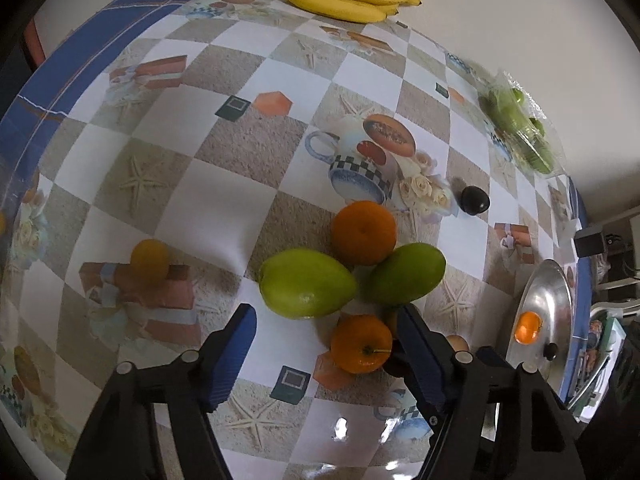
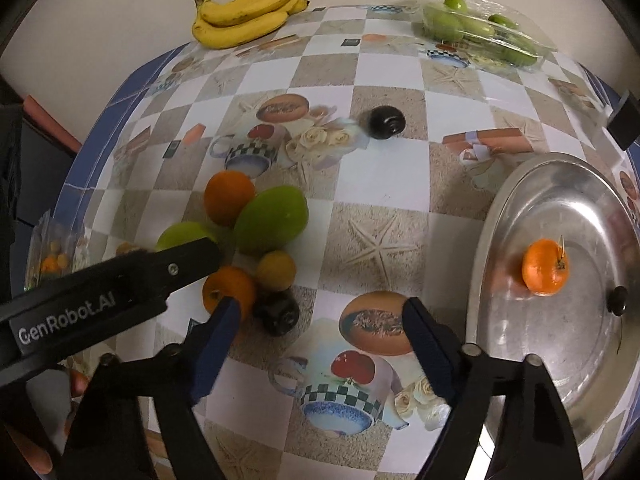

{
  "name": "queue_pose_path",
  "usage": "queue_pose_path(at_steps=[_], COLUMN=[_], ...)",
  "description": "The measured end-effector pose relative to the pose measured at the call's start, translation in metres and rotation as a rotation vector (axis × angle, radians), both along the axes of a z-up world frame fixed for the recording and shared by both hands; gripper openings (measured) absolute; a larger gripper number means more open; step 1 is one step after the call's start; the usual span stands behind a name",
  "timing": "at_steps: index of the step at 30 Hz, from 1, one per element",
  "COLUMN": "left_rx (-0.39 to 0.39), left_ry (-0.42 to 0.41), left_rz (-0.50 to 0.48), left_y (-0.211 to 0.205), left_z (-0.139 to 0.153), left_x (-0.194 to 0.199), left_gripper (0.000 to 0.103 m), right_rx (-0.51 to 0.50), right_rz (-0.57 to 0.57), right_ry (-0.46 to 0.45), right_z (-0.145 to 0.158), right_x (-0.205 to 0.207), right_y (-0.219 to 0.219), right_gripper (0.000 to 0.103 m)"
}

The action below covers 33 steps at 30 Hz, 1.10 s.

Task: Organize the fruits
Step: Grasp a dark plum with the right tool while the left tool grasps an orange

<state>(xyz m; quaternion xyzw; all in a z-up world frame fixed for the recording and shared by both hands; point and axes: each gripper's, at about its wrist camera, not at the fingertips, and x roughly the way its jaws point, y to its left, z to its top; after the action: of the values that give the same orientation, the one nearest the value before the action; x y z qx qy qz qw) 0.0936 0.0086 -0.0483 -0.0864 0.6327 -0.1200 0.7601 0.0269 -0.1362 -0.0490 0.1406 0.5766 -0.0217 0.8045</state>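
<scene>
A cluster of fruit lies mid-table: two green mangoes (image 1: 307,283) (image 1: 406,274), two oranges (image 1: 363,232) (image 1: 361,344), a small yellow fruit (image 2: 276,270) and a dark plum (image 2: 277,312). My left gripper (image 1: 324,340) is open, its jaws either side of the near orange (image 2: 229,294) just above the table. My right gripper (image 2: 318,330) is open and empty over the tablecloth, between the cluster and a steel tray (image 2: 520,320). The tray holds one orange (image 2: 545,267). Another plum (image 2: 386,121) lies apart, farther back.
A bunch of bananas (image 2: 244,14) lies at the far edge. A clear pack of green fruit (image 2: 480,30) sits at the far right. A lone yellow fruit (image 1: 150,260) lies left of the cluster. A clear packet of small fruit (image 2: 54,256) sits at the left edge.
</scene>
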Motion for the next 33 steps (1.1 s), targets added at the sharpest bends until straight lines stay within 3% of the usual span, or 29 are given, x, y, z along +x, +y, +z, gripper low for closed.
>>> queue_pose_path(at_steps=[3, 9, 20, 33], left_rx=[-0.014, -0.015, -0.043, -0.040], left_ry=[0.010, 0.023, 0.054, 0.052], left_rz=[-0.005, -0.018, -0.015, -0.033], left_y=[-0.003, -0.010, -0.013, -0.019], left_z=[-0.001, -0.002, -0.008, -0.009], left_x=[-0.002, -0.005, -0.007, -0.008], left_gripper=[0.074, 0.063, 0.049, 0.039], right_rx=[0.010, 0.068, 0.113, 0.138], right_rz=[0.015, 0.051, 0.074, 0.085], right_ry=[-0.001, 0.014, 0.025, 0.035], right_z=[0.000, -0.003, -0.007, -0.009], right_x=[0.000, 0.004, 0.009, 0.008], right_y=[0.002, 0.007, 0.012, 0.012], right_gripper=[0.061, 0.050, 0.038, 0.033])
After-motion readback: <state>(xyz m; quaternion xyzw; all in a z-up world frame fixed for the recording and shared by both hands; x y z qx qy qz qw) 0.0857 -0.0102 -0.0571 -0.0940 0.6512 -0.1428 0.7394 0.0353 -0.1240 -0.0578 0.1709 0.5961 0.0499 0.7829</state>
